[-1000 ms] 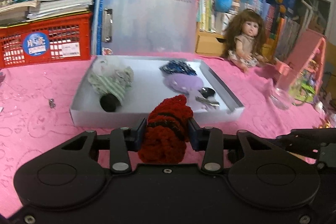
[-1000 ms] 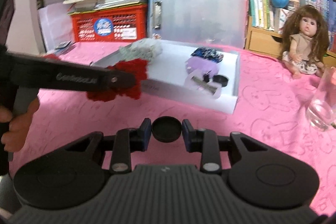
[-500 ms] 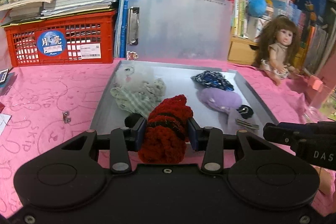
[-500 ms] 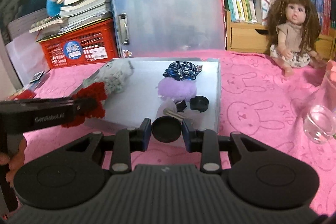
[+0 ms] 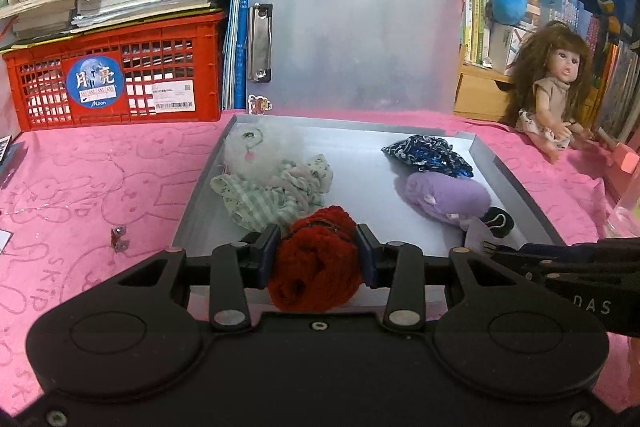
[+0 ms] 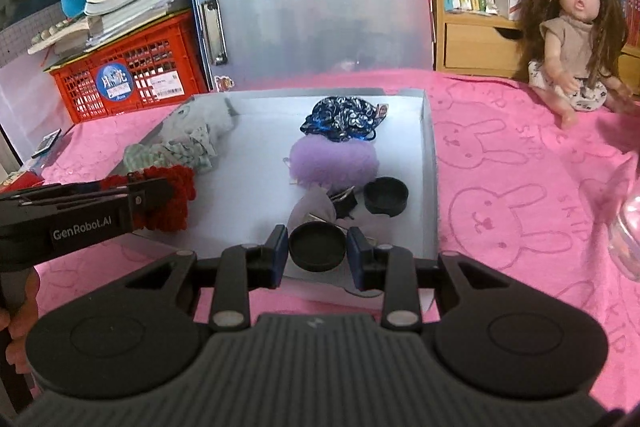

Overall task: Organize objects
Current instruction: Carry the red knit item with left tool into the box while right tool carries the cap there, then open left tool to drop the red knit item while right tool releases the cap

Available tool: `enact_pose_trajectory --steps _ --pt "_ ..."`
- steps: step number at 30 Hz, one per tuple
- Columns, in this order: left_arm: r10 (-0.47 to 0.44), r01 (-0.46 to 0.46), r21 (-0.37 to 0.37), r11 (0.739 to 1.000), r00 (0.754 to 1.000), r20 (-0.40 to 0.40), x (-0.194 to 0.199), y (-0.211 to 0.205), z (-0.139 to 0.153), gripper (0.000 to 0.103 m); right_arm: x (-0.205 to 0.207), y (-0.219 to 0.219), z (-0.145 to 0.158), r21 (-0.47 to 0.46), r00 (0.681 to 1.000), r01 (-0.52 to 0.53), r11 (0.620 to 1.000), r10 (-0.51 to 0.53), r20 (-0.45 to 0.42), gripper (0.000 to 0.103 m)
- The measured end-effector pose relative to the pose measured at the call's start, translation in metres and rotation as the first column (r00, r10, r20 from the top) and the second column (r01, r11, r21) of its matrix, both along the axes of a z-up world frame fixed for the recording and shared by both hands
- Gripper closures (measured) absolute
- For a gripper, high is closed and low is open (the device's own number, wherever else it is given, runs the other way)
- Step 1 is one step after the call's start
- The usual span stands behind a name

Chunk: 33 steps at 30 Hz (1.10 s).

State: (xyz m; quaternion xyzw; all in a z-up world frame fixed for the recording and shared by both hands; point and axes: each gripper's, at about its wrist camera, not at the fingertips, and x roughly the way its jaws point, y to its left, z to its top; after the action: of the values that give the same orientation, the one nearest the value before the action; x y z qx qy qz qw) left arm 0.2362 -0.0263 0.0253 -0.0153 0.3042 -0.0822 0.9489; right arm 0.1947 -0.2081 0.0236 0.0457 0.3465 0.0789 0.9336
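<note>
The left claw (image 5: 318, 261) pinches a red crocheted piece (image 5: 316, 271) over the near edge of the grey tray (image 5: 516, 195). The right claw (image 6: 318, 251) pinches a black round cap (image 6: 317, 245) at the tray's near right corner. Inside the tray lie a white plush toy (image 5: 256, 151), a purple plush (image 6: 334, 159), a blue patterned cloth (image 6: 344, 117) and a second black cap (image 6: 386, 195). The tray sits on the pink-covered bench (image 6: 500, 163).
</note>
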Motion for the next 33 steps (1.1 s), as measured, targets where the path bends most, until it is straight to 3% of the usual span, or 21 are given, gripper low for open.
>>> enact_pose_trajectory --steps 17,20,22,26,29,31,33 --pt "0.004 -0.004 -0.003 1.0 1.0 0.006 0.008 -0.001 -0.008 0.065 0.01 -0.004 -0.012 0.024 1.0 0.005 1.0 -0.004 -0.018 0.066" --pt "0.003 -0.003 -0.007 1.0 1.0 0.005 0.008 0.0 -0.007 0.064 0.009 -0.004 -0.011 0.027 1.0 0.004 1.0 -0.004 -0.01 0.062" --pt "0.003 -0.003 -0.009 1.0 1.0 0.005 0.006 0.0 -0.006 0.063 0.007 -0.005 -0.009 0.031 1.0 0.004 1.0 -0.004 -0.002 0.047" --pt "0.001 -0.001 -0.005 1.0 1.0 0.021 -0.002 -0.001 -0.001 0.061 0.002 -0.005 -0.003 0.029 1.0 -0.001 1.0 0.001 0.016 0.045" --pt "0.002 -0.001 -0.011 1.0 0.999 0.039 -0.01 0.001 0.005 0.051 -0.003 -0.005 0.002 0.021 0.999 0.001 1.0 -0.002 0.032 0.042" --pt "0.005 -0.004 -0.011 1.0 0.999 0.054 -0.016 0.002 0.01 0.036 -0.007 -0.006 0.005 0.015 0.999 0.008 1.0 -0.009 0.041 0.04" --pt "0.004 -0.003 -0.008 1.0 0.997 0.072 -0.023 0.003 0.016 0.031 -0.011 -0.007 0.007 0.013 0.999 0.016 1.0 -0.017 0.05 0.037"
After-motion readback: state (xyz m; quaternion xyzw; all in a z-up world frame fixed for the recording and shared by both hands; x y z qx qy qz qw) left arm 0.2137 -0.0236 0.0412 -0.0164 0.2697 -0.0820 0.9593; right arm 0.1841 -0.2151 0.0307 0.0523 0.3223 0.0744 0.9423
